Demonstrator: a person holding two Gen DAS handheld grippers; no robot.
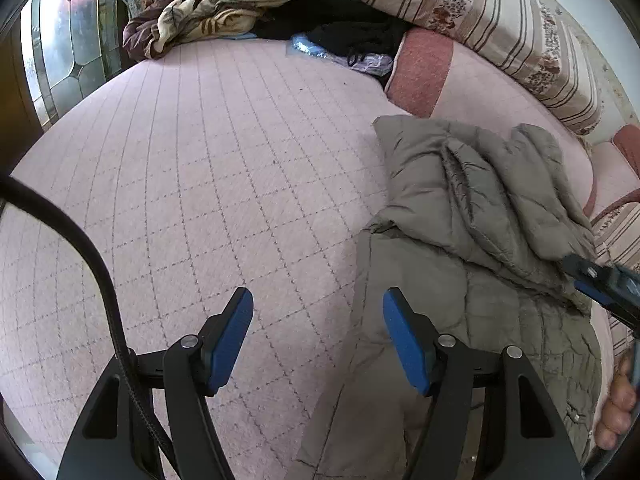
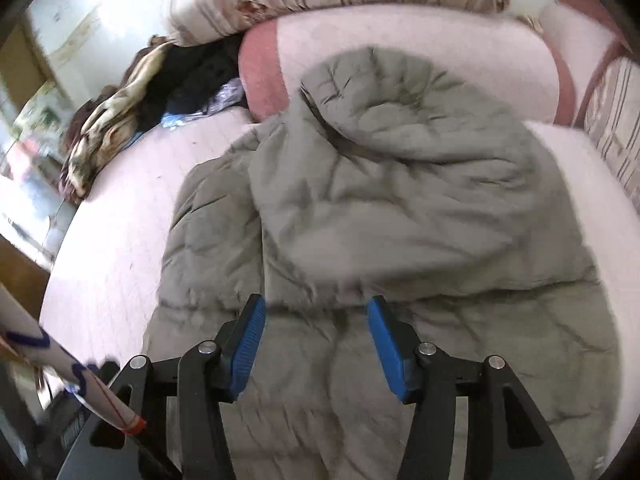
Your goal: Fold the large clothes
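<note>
A grey-green quilted puffer jacket [image 1: 472,248] lies crumpled on the pink quilted bed [image 1: 208,168], its upper part folded over the lower. My left gripper [image 1: 318,300] is open and empty, hovering over the bed at the jacket's left edge. In the right wrist view the jacket [image 2: 380,200] fills the middle. My right gripper [image 2: 316,308] is open and empty just above it. The right gripper also shows at the right edge of the left wrist view [image 1: 608,284].
A brown and cream blanket [image 1: 208,12] and dark clothes [image 1: 336,24] are piled at the far side of the bed. A striped bolster [image 1: 492,28] and pink pillow [image 1: 424,72] lie at the head. A window [image 1: 72,40] is at left.
</note>
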